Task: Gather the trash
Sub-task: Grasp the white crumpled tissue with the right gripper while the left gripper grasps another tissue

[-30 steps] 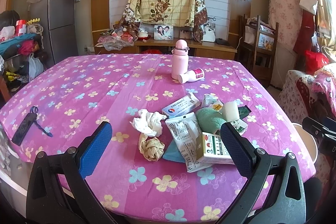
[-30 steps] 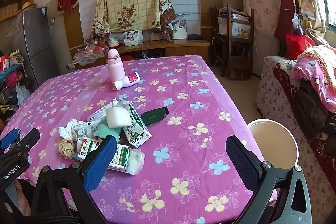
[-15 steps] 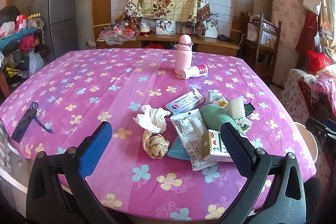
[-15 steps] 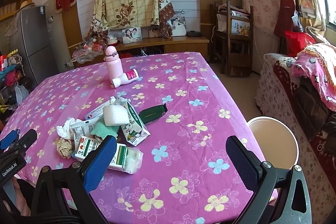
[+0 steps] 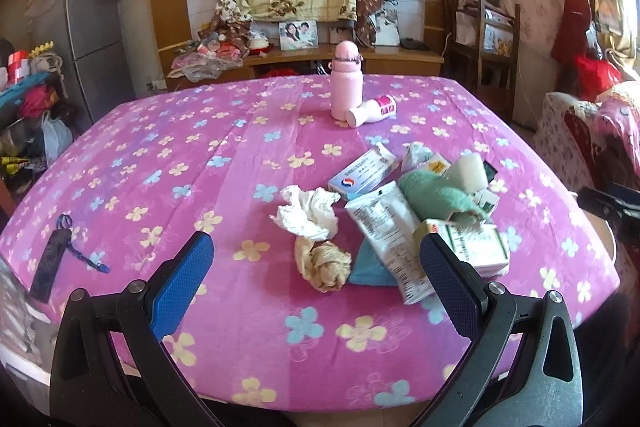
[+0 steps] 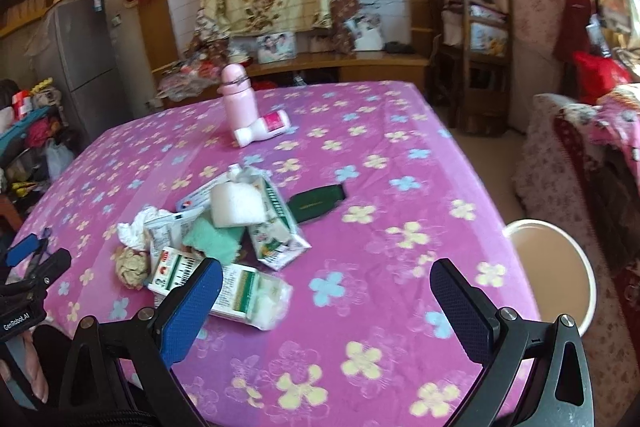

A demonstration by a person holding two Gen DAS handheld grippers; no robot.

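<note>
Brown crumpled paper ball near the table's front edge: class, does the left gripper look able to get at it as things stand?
Probably yes. The left gripper is open, the brown paper ball lies between its fingers' line, uncovered.

Left wrist view: you look from the near edge of the tabletop across to its far edge, the trash pile near, right of centre.
Right wrist view: you look from the near edge, set further right, the tabletop's right edge and the bin beside it in view.
Shared: trash pile, pink bottle, back wall.
</note>
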